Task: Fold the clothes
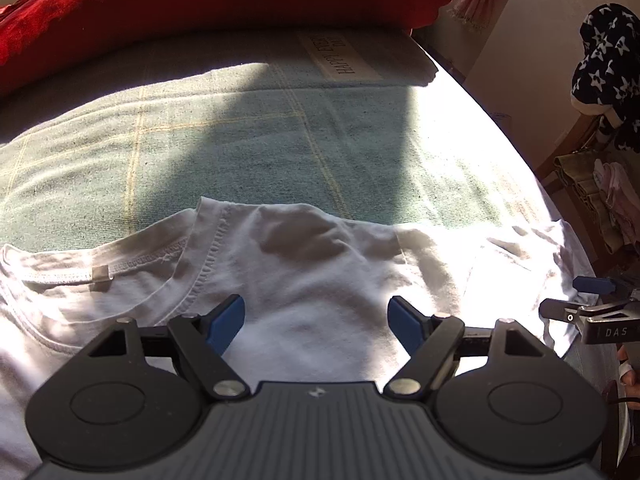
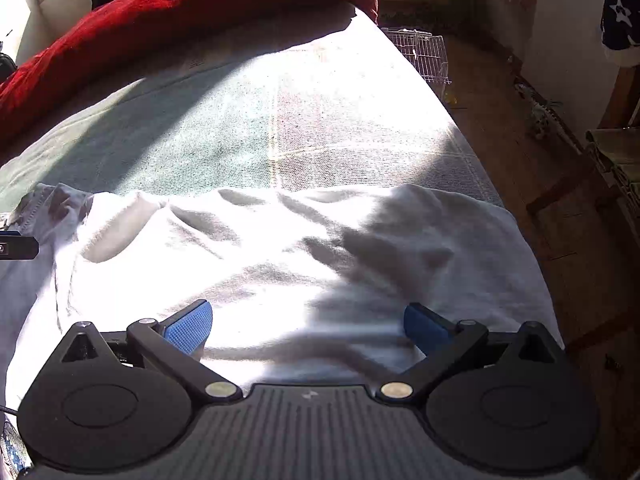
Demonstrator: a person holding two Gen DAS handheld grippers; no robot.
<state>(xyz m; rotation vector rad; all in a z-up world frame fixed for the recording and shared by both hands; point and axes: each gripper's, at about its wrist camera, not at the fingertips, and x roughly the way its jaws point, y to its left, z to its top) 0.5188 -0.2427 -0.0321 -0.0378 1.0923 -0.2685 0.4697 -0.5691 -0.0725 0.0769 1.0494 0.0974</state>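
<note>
A white T-shirt (image 1: 320, 280) lies spread on the green bedcover (image 1: 240, 140), collar (image 1: 120, 276) leftward; above its shoulder the left gripper (image 1: 316, 320) hangs with jaws apart, likewise the right gripper (image 2: 308, 328) over the body, likely positioned for grasping

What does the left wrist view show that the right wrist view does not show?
Only the left wrist view shows the collar of the white T-shirt and a printed label on the bedcover. Only the right wrist view shows a white wire cage on the floor. Both show the shirt lying flat, the red blanket, and both grippers, left gripper and right gripper, open above the shirt.
</note>
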